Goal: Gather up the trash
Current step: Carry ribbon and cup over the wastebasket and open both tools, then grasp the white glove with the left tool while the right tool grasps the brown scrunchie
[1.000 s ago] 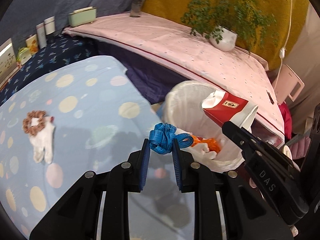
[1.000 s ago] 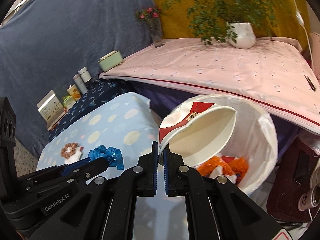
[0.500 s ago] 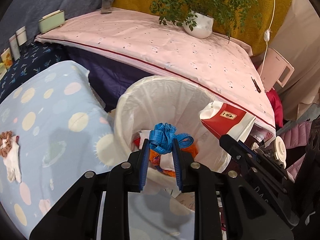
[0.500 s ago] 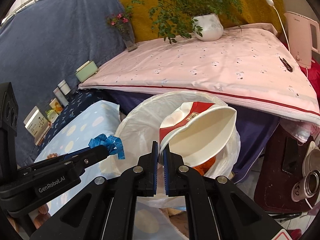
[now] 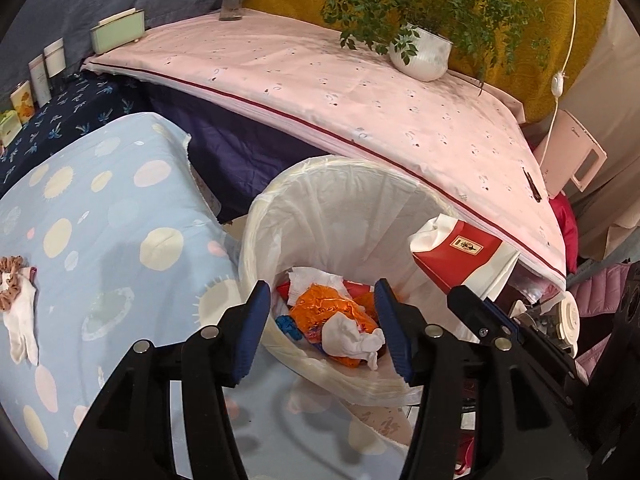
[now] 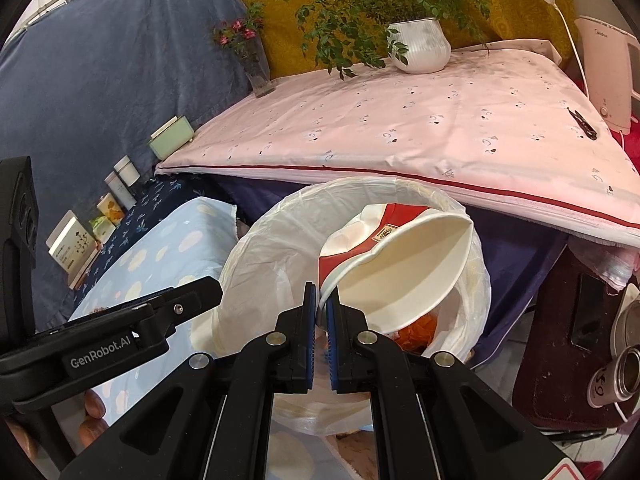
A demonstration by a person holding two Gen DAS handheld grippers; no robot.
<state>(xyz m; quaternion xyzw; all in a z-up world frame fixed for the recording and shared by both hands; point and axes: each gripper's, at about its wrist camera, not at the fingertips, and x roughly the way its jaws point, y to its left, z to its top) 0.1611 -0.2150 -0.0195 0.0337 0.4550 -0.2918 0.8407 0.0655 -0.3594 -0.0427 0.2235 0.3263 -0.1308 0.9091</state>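
At frame centre the lined trash bin (image 5: pixel 320 216) is seen, over which the left gripper (image 5: pixel 322 326) has just been opened and emptied of the blue tape held earlier, while the crushed paper cup (image 6: pixel 400 268) is kept pinched above the bin by the closed right gripper (image 6: pixel 322 312).

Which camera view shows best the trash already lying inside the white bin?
The left wrist view. It looks down into the bin, so the orange wrapper and white tissue show clearly between the open left gripper. In the right wrist view, the paper cup hides nearly everything; only orange scraps show.
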